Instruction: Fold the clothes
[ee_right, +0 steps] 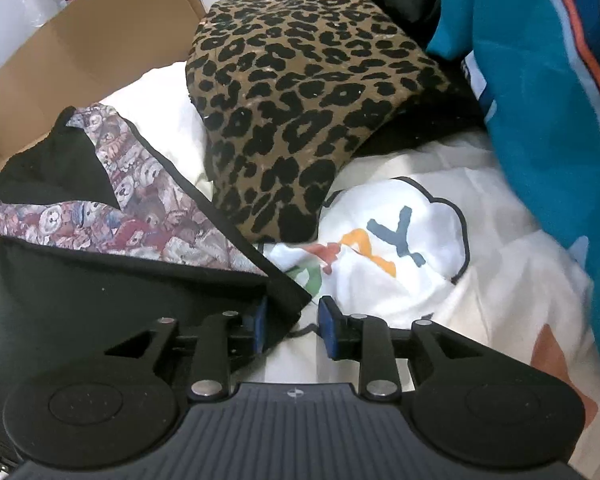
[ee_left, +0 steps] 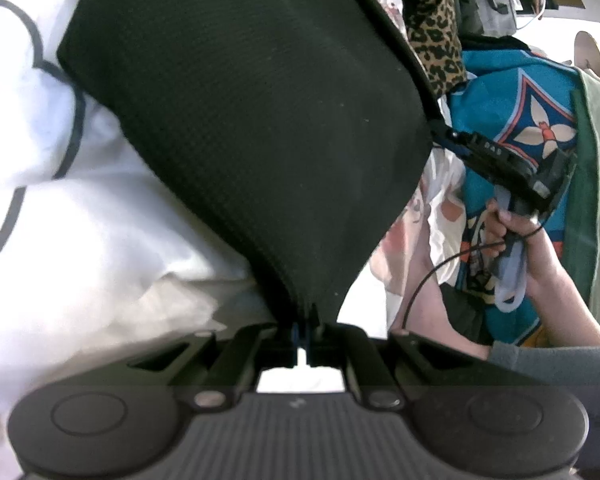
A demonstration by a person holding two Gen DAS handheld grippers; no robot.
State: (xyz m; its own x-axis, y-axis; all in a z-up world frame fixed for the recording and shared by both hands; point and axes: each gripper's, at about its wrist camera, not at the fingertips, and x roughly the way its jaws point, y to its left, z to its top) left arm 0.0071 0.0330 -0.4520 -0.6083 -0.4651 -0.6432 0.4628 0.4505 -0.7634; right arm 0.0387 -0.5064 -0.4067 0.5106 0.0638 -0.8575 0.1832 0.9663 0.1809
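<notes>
Two grippers work one black garment point(ee_left: 240, 120): left gripper point(ee_left: 306, 330) pinches its corner at 6 o'clock; right gripper point(ee_right: 292, 326), jaws spread, has the opposite corner loose between them (apparently released). Next: lay it flat beside the leopard-print piece point(ee_right: 300, 92).

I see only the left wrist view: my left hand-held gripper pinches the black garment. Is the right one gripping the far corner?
Observer: No. The right hand-held gripper stands open, and the black garment has its corner lying loose by one pad.
Operator: What lies under that corner?
Observer: A white cloth printed with coloured letters.
Operator: Anything past the leopard-print garment?
Observer: A cardboard box, behind it to the left.
</notes>
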